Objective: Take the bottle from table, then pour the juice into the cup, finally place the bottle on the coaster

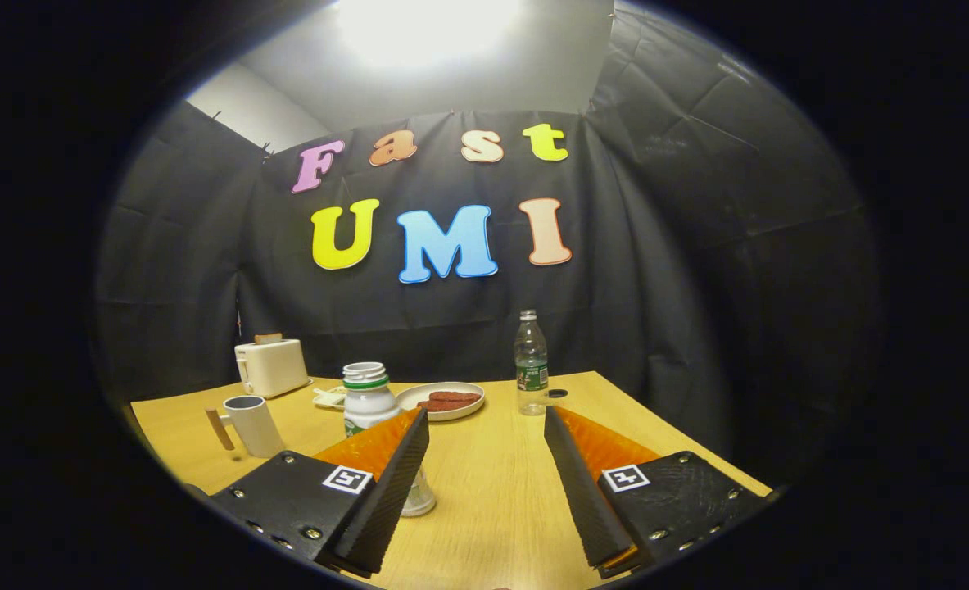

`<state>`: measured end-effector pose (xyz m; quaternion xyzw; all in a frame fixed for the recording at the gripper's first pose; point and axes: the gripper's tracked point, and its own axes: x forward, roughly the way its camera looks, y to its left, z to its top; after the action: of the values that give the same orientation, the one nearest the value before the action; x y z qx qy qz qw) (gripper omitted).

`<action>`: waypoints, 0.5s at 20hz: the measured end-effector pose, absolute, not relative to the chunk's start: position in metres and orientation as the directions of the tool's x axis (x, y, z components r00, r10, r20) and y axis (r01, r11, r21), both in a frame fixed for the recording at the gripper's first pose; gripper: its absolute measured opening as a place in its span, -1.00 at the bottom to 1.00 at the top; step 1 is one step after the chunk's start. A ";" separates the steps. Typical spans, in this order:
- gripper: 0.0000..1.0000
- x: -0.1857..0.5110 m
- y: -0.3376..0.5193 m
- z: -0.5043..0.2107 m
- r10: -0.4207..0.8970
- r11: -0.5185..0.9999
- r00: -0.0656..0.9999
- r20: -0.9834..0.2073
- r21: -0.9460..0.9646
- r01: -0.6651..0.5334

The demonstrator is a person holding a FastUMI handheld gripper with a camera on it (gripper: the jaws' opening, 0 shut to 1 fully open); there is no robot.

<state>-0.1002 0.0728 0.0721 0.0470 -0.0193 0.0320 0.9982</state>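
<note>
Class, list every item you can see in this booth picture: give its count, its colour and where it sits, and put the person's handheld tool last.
Table: one, light wood, under everything.
White bottle: one, white with a green ring at the neck, just ahead of the left finger, partly behind it.
Cup: one, white with a wooden handle, left of the white bottle.
Toaster: one, cream, at the far left of the table.
Plate: one, white, holding reddish-brown food, beyond the fingers.
Clear bottle: one, transparent with a green label, right of the plate.
Small dark round thing: one, beside the clear bottle; too small to identify.
Gripper: one, jaws open, nothing between them.
</note>
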 end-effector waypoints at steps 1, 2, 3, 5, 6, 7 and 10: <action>0.74 -0.101 0.079 0.072 0.073 0.992 0.997 0.041 0.100 -0.076; 0.74 -0.104 0.085 0.071 0.084 0.990 0.996 0.040 0.108 -0.088; 0.74 -0.104 0.091 0.070 0.094 0.988 0.995 0.038 0.117 -0.098; 0.74 -0.107 0.103 0.067 0.119 0.984 0.992 0.033 0.129 -0.122; 0.74 -0.107 0.110 0.064 0.134 0.982 0.991 0.029 0.132 -0.136; 0.74 -0.106 0.116 0.063 0.147 0.980 0.989 0.023 0.133 -0.149; 0.86 -0.102 0.126 0.059 0.169 0.976 0.986 0.013 0.138 -0.169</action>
<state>-0.1024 0.1263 0.0587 0.0694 -0.0004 0.0851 0.9940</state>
